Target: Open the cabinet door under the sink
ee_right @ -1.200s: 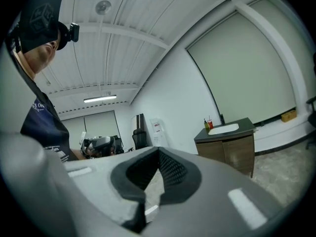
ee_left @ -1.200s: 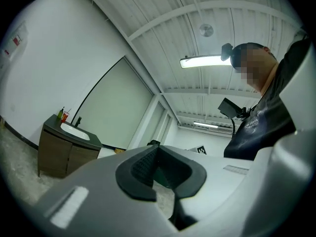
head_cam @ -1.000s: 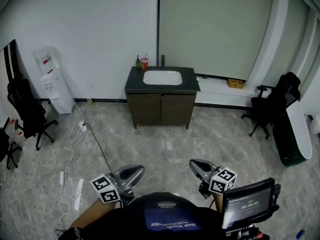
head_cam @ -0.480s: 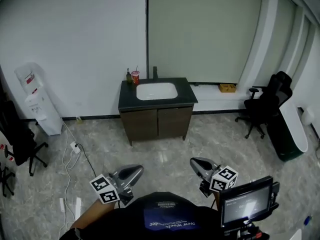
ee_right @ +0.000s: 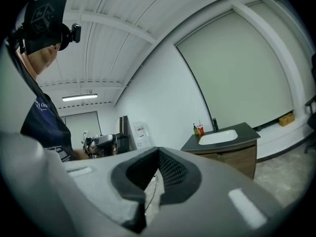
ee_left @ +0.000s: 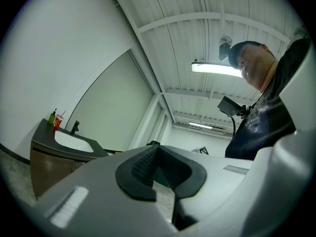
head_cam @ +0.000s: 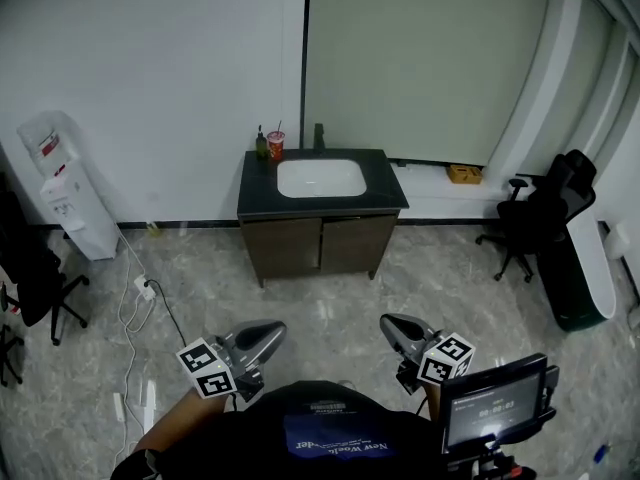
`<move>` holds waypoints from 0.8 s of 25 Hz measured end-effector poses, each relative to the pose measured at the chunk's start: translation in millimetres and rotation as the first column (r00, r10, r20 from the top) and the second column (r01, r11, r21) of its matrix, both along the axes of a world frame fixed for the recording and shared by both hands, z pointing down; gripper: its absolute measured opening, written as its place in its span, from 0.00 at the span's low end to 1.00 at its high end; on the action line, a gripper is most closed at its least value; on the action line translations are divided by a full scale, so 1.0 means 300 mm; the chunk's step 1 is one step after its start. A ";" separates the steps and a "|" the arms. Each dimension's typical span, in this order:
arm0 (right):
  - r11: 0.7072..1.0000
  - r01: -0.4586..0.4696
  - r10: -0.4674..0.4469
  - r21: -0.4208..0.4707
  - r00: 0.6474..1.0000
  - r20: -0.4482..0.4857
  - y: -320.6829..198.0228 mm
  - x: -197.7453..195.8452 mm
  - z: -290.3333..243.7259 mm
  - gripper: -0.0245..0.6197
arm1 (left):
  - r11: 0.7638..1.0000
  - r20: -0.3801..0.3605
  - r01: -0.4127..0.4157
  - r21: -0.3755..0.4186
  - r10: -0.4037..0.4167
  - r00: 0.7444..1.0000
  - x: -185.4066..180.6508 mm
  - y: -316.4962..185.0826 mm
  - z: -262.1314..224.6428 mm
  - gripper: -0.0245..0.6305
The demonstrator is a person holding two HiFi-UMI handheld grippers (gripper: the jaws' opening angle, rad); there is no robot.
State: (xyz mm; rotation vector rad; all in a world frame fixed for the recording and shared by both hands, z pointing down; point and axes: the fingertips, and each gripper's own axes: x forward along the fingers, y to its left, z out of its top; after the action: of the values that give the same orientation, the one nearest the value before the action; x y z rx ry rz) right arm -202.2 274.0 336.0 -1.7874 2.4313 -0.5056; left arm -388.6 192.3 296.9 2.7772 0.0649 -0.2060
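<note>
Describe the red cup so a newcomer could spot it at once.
Against the far wall stands a dark-topped cabinet with a white sink. At the back left corner of the counter, left of the faucet, stands the cup. It is red with a straw, unlike the dark green bottle beside it.

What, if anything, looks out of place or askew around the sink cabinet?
Nothing stands out at the sink cabinet: both doors are shut and level, and the bottle and red cup stand upright on top. The only untidy thing is a white cable trailing loosely over the floor to its left.
</note>
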 end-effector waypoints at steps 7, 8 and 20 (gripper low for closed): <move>0.993 0.115 -0.115 0.026 0.993 0.000 -0.210 0.237 -0.028 0.04 | 0.994 0.003 0.105 0.017 -0.105 0.994 0.219 -0.137 -0.035 0.04; 0.991 0.131 -0.131 0.028 0.991 -0.006 -0.239 0.291 -0.038 0.04 | 0.992 0.001 0.121 0.023 -0.121 0.993 0.265 -0.157 -0.046 0.04; 0.977 0.210 -0.210 0.043 0.978 -0.007 -0.378 0.674 -0.015 0.04 | 0.988 0.036 0.156 -0.002 -0.156 0.987 0.684 -0.240 -0.029 0.04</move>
State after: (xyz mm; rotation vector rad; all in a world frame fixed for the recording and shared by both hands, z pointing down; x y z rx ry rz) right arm 0.1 160.5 331.4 -1.5240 2.6269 -0.4627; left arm -183.3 120.2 288.2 2.7816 -0.1620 -0.1956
